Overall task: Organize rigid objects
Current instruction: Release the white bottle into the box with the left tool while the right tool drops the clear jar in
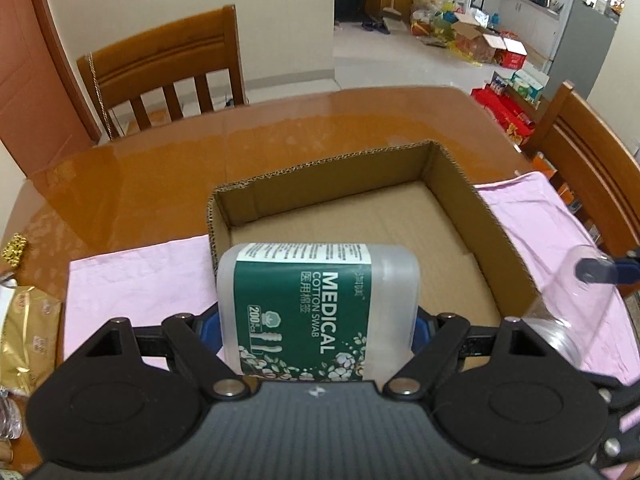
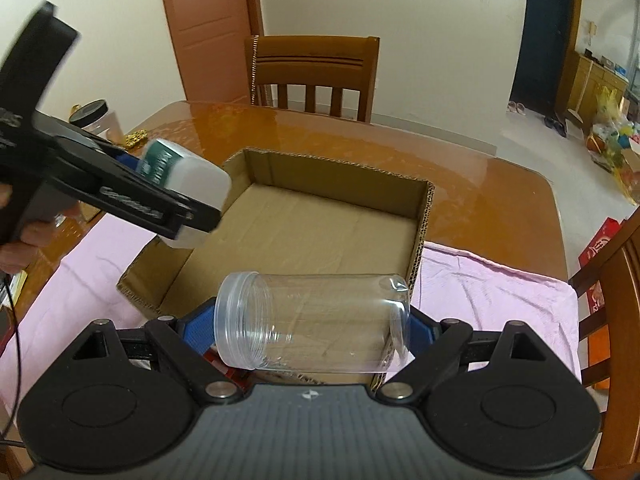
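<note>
- Left gripper (image 1: 318, 330) tilts steeply down over the box (image 1: 452, 184), jaws clamped on the swab tub (image 1: 316, 300).
- Right gripper (image 2: 314, 328) angles down at the box's near edge, jaws gripping the jar (image 2: 316, 320) sideways.

Left gripper (image 1: 318, 330) pitched steeply down, jaws clamped. Right gripper (image 2: 312, 326) same, clamped wide. A hand (image 2: 18, 236) grips the left handle.

A wooden chair (image 2: 314, 74) stands at the table's far edge, straight ahead of the right tool; a brown door (image 2: 208, 28) lies beyond it to the left; a dark doorway (image 2: 546, 28) opens far right; ahead and right of the left tool, cartons and bags (image 1: 472, 36) litter the floor; another chair (image 1: 588, 168) stands close right.
</note>
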A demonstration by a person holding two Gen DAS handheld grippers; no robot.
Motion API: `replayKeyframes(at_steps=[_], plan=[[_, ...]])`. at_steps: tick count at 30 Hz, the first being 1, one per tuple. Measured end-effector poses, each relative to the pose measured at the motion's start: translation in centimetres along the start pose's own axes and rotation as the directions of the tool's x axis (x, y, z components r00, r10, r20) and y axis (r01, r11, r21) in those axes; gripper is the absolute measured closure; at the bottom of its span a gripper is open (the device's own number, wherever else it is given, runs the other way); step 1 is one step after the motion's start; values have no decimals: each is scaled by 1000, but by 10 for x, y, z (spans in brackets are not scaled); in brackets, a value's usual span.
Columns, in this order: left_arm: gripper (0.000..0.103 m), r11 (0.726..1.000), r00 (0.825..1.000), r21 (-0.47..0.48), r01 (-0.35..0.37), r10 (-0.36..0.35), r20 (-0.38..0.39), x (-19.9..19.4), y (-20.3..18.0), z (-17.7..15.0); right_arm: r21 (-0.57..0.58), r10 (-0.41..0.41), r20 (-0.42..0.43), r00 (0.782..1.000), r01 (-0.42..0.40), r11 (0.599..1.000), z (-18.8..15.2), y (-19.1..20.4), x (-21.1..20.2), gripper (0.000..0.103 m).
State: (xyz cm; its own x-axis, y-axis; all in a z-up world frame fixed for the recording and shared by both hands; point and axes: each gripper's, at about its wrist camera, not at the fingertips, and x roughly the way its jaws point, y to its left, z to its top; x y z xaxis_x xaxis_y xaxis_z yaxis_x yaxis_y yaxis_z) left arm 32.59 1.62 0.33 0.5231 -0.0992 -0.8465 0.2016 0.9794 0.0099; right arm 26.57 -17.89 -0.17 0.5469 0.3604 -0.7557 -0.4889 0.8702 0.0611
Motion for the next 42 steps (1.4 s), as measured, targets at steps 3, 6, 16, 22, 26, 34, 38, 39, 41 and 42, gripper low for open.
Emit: replayKeyframes(at_steps=[3, 6, 16, 22, 26, 34, 38, 39, 41, 42], plan=[[20, 1000, 1000, -9, -1, 1, -17, 16, 1, 9, 7, -9, -2, 1000, 9, 1000, 4, -3, 5, 10], [17, 999, 1000, -37, -18, 17, -18, 31, 6, 19, 6, -18, -4, 1000, 18, 1000, 6, -4, 8, 10], [9, 993, 993, -94, -73, 81, 85, 20, 20, 18, 1, -44, -19, 999, 44, 999, 12, -4, 20, 10], [6, 993, 990, -92, -68, 78, 115, -8, 25, -2, -17, -48, -9, 999, 48, 999, 20, -2, 23, 10], [5, 991, 986, -103, -85, 99, 135, -30, 26, -18, -34, -54, -3, 999, 54, 998, 29, -1, 29, 10], [3, 983, 979, -153, -105, 130, 159, -64, 35, -52, -49, -74, -5, 997, 74, 996, 61, -5, 58, 10], [3, 977, 974, -171, -129, 157, 162, -71, 39, -66, -69, -86, 8, 996, 86, 994, 79, -4, 70, 1], [3, 976, 975, -176, -128, 157, 160, -72, 39, -69, -80, -99, 24, 995, 100, 992, 81, -2, 70, 0], [3, 975, 976, -185, -126, 155, 154, -73, 41, -76, -101, -108, 31, 994, 111, 989, 84, 3, 70, 0], [3, 974, 976, -188, -124, 154, 155, -74, 41, -79, -107, -105, 26, 994, 107, 989, 84, 5, 69, 0]])
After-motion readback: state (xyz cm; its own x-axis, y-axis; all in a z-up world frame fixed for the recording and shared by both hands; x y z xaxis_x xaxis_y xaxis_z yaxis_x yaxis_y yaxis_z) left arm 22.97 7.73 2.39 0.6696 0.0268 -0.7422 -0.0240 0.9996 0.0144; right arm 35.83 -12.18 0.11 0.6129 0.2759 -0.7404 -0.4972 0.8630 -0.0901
